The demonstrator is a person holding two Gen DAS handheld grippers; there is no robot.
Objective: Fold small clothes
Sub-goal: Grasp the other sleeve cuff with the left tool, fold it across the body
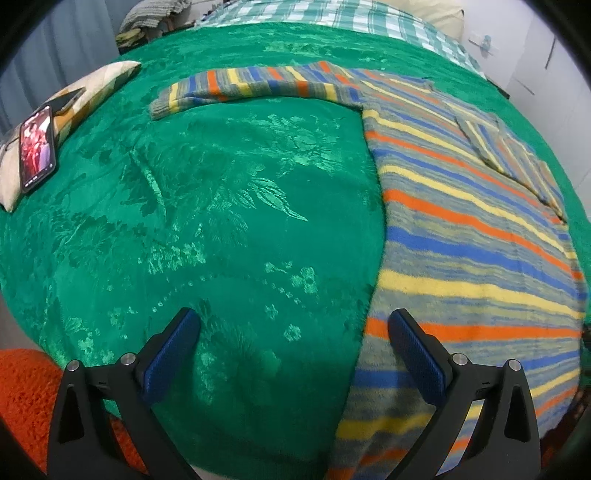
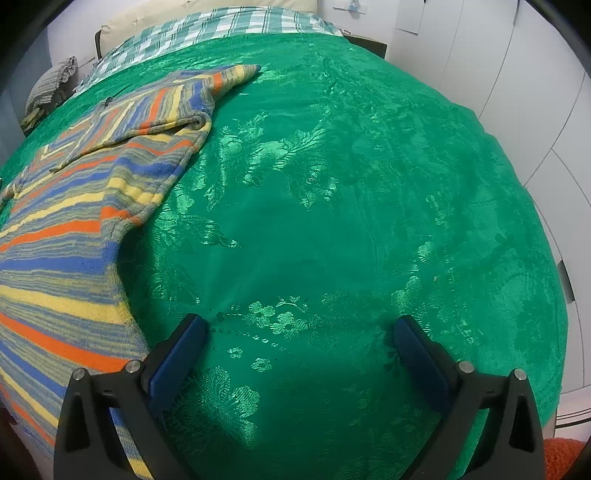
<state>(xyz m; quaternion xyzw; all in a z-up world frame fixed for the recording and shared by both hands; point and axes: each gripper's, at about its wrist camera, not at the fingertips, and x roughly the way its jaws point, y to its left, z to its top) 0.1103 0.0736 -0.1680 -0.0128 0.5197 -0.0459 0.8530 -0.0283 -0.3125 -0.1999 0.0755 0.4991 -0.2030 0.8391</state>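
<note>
A striped sweater (image 1: 469, 236) in blue, orange, yellow and grey lies flat on the green bedspread (image 1: 221, 206). One sleeve (image 1: 251, 86) stretches out to the far left; the other sleeve is folded across its body. My left gripper (image 1: 293, 325) hovers open at the sweater's near left hem, its right finger over the fabric and nothing between the pads. In the right wrist view the sweater (image 2: 70, 236) fills the left side, with its folded sleeve (image 2: 173, 107) on top. My right gripper (image 2: 301, 330) stands open above bare bedspread (image 2: 351, 206), to the right of the sweater.
A phone (image 1: 37, 147) with a lit screen rests on a patterned cushion (image 1: 79, 101) at the bed's left edge. A checked blanket (image 1: 332, 14) and pillow lie at the head. An orange rug (image 1: 26, 391) lies below left. White wardrobe doors (image 2: 517, 85) stand to the right.
</note>
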